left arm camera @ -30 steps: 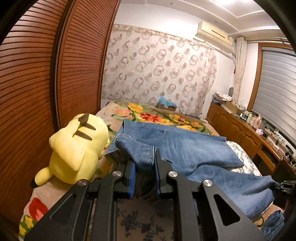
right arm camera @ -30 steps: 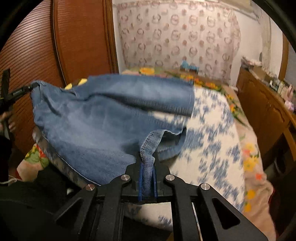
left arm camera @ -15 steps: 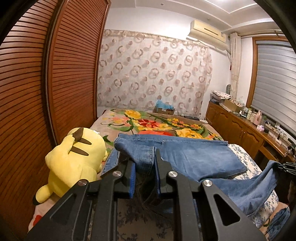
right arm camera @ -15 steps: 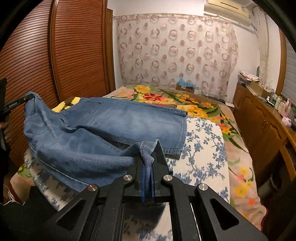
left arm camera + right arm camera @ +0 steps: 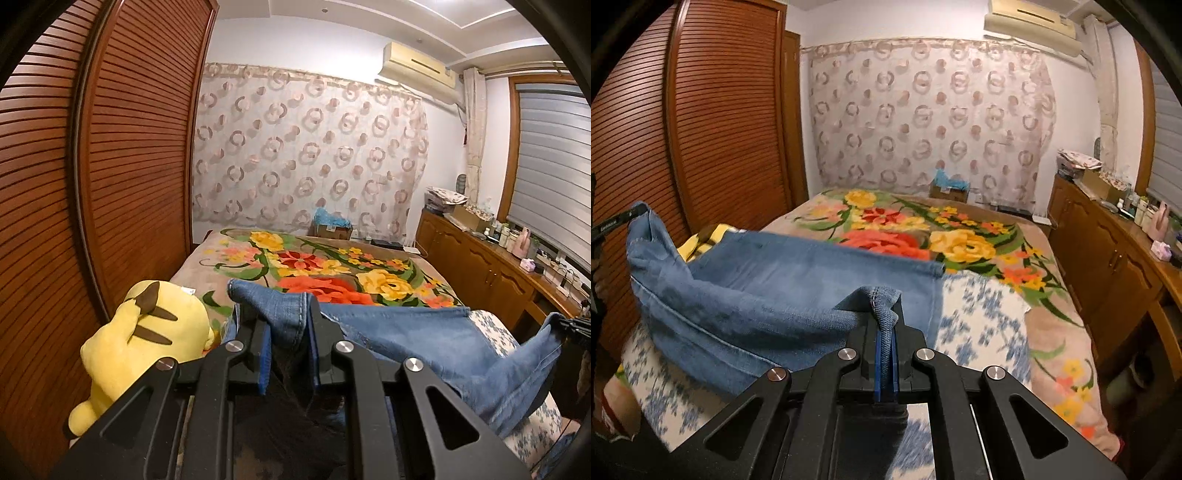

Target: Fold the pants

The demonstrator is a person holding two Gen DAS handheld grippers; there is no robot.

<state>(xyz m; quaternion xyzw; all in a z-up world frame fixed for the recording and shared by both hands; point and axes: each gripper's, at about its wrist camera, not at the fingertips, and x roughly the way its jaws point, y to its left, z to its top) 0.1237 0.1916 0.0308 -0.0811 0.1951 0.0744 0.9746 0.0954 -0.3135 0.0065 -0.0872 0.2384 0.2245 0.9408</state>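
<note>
Blue denim pants hang stretched between my two grippers above the near end of the bed; they also fill the left of the right wrist view. My left gripper is shut on a thick fold of the denim. My right gripper is shut on a thin hemmed edge of the pants. The right gripper shows at the right edge of the left wrist view, and the left gripper at the left edge of the right wrist view. The far part of the pants rests on the bed.
The bed carries a floral blanket and a blue-flowered white cover. A yellow plush toy lies at the bed's left by the slatted wooden wardrobe. A wooden sideboard with small items runs along the right wall.
Both grippers have lifted and drawn back toward me with the pants, so less denim lies on the bed and more floral blanket shows. Both grips stay closed.
</note>
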